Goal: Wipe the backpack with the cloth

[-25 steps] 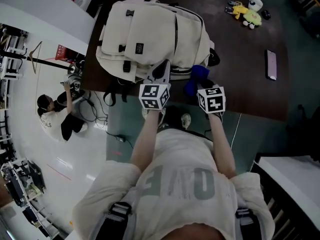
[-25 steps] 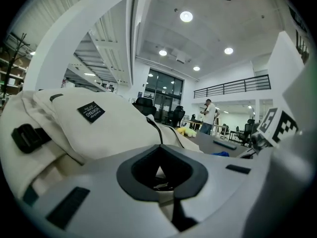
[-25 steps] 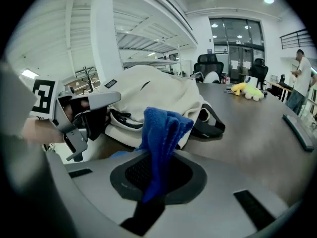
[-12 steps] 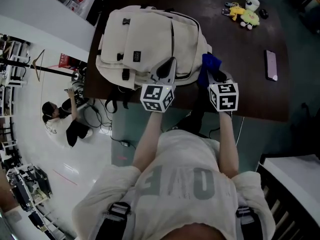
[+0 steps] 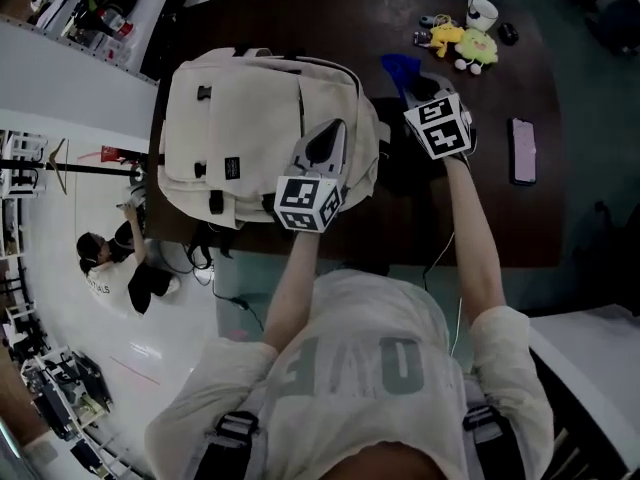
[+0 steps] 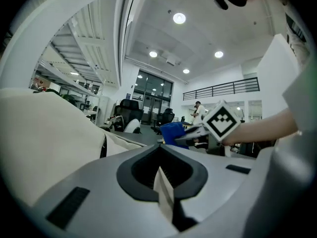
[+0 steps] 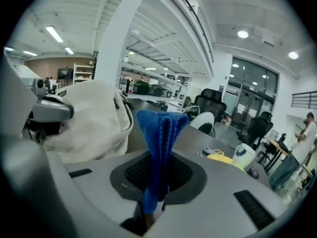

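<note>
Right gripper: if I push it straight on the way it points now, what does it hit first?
Probably the bare tabletop just right of the backpack; the right gripper tilts downward with the blue cloth leading. Depth is unclear.

You are working in an open-plan office or lab hall: black swivel chairs [image 7: 207, 101] beside a dark table [image 5: 530, 218], recessed ceiling lights [image 6: 179, 18], glazed doors [image 6: 152, 95] and a railed mezzanine [image 6: 221, 88]

Table [image 5: 500, 218] – backpack [image 5: 240, 118] is taking up the left half, phone [image 5: 523, 150] is lying near the right edge, plush toys [image 5: 462, 43] and cup [image 5: 482, 12] are crowding the far corner – bare wood is lying open between backpack and phone.
</note>
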Tool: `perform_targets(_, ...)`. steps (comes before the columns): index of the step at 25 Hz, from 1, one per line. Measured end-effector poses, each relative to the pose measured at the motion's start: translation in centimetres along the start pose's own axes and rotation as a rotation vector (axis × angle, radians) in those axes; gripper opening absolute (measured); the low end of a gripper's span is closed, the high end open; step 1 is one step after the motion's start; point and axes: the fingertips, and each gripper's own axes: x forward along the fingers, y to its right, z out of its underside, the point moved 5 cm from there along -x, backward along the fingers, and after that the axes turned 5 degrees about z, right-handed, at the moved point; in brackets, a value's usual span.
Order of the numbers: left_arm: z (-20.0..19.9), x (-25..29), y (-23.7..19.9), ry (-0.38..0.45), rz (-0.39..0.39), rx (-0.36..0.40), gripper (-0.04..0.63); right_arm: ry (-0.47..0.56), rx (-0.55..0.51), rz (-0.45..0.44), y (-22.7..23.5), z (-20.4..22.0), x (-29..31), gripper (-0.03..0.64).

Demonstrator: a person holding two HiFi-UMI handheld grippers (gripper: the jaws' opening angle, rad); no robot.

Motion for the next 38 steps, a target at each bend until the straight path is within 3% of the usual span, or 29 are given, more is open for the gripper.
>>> perform_targets(3, 0.2, 0.8, -0.1, -0.008, -0.002, 0.024, 0.005, -0.014, -0.120, -0.108, 0.6, -0.8, 4.3, 0.038)
perform_targets(8, -0.4, 1.3, -1.1, 0.019, -0.015, -0.036, 0.005, -0.033, -0.252, -0.284, -0.7, -1.6, 8.9, 0.038)
perform_targets(12, -0.4, 1.4, -1.4, 0.022, -0.012, -0.036, 0.005, -0.021, -0.377, -0.402, -3.0, -2.2, 10.5, 0.038)
perform_targets(18, -0.4, 1.4, -1.8, 0.032, -0.012, -0.041, 0.005, -0.003, -0.461, -0.562, -7.4, -1.5, 9.9, 0.038)
perform_targets(38, -0.3, 1.0, -1.9, 0.059, 0.042, -0.039, 0.005, -0.044, -0.502, -0.472, -10.5, 2.5, 0.3, 0.038)
